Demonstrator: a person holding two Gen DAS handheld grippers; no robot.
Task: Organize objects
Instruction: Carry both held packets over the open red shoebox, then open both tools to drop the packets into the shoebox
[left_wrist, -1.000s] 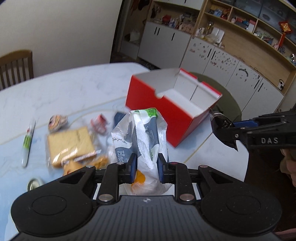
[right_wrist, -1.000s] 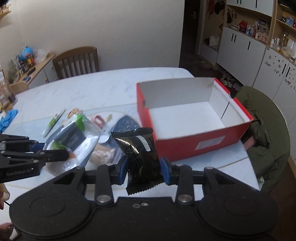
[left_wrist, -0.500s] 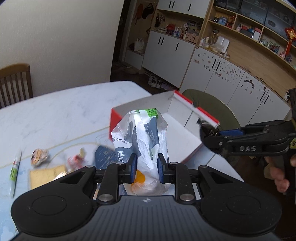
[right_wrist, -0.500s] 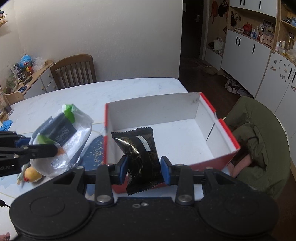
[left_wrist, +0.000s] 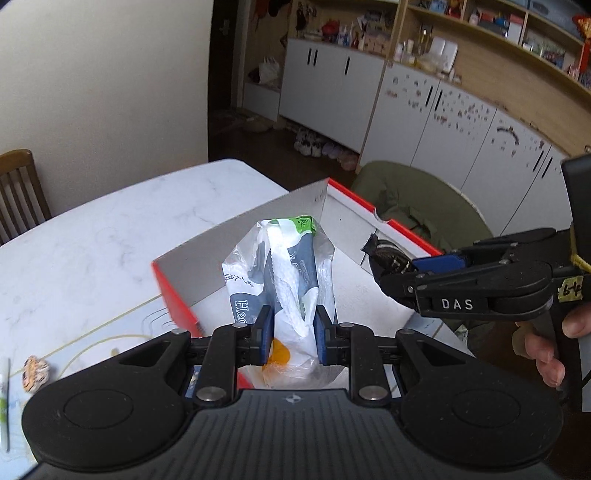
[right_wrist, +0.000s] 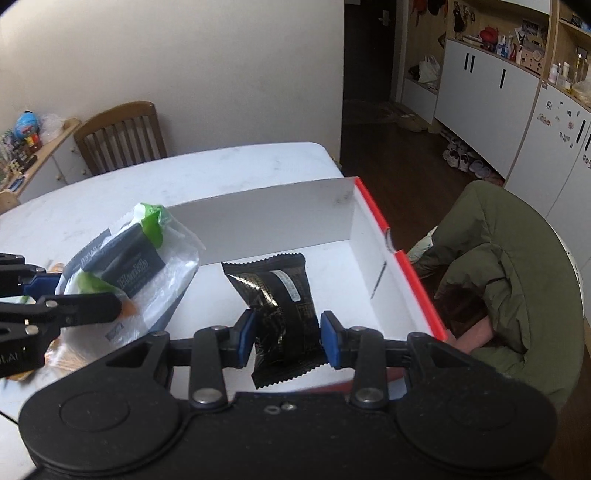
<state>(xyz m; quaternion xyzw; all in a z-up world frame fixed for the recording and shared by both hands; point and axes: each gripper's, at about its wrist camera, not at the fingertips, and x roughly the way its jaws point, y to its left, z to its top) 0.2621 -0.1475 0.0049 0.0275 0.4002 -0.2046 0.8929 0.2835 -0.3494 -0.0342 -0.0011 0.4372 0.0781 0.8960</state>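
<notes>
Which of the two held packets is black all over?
The black foil packet, clamped in the right gripper over the red box. The left gripper holds a clear plastic bag with green and white contents.

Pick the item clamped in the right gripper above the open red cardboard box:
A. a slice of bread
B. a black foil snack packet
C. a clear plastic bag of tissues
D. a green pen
B: the right gripper is shut on the black foil snack packet, above the red cardboard box.
</notes>
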